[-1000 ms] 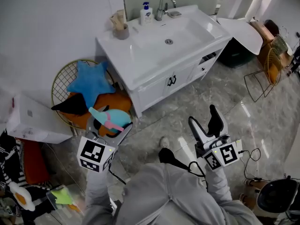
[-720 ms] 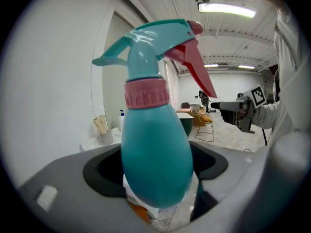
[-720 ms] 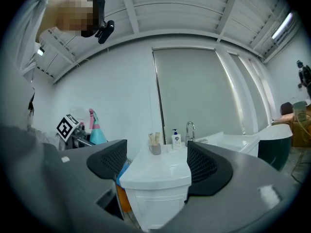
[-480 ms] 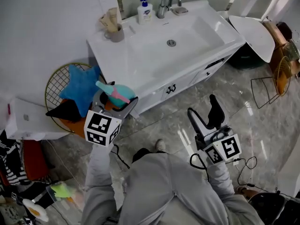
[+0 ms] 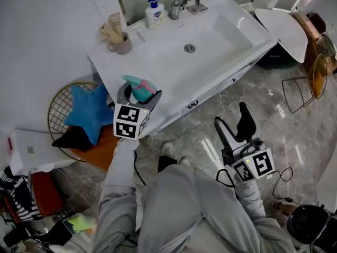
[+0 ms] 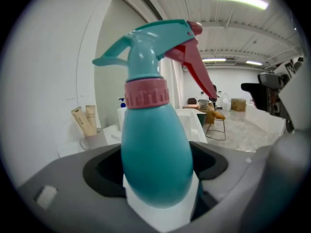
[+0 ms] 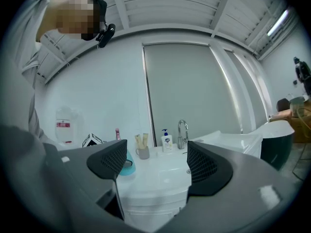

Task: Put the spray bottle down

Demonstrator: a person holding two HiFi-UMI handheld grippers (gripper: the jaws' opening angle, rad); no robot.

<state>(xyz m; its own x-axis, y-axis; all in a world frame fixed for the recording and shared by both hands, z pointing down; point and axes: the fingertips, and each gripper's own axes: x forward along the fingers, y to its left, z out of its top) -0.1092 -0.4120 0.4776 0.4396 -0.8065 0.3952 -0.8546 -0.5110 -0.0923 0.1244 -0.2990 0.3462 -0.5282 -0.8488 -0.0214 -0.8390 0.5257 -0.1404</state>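
Above the vanity (image 5: pixel 174 67), perhaps, left hand-held gripper (image 5: pixel 139 95) clamps spray bottle (image 6: pixel 154 154).

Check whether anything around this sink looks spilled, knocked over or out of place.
Nothing looks spilled or toppled: the soap bottle and the cup stand upright on the vanity. The one odd sight is a blue star cushion heaped with other soft things in the wire basket beside it.

The person wears a light grey long-sleeved top (image 5: pixel 179 210). Past each of the top's sleeves is a grey gripper, the left gripper (image 5: pixel 138 95) and the right gripper (image 5: pixel 231 121), each bearing a white cube (image 5: pixel 129 122) with black square markers. A black cable (image 5: pixel 220 181) loops beside the top's right sleeve.
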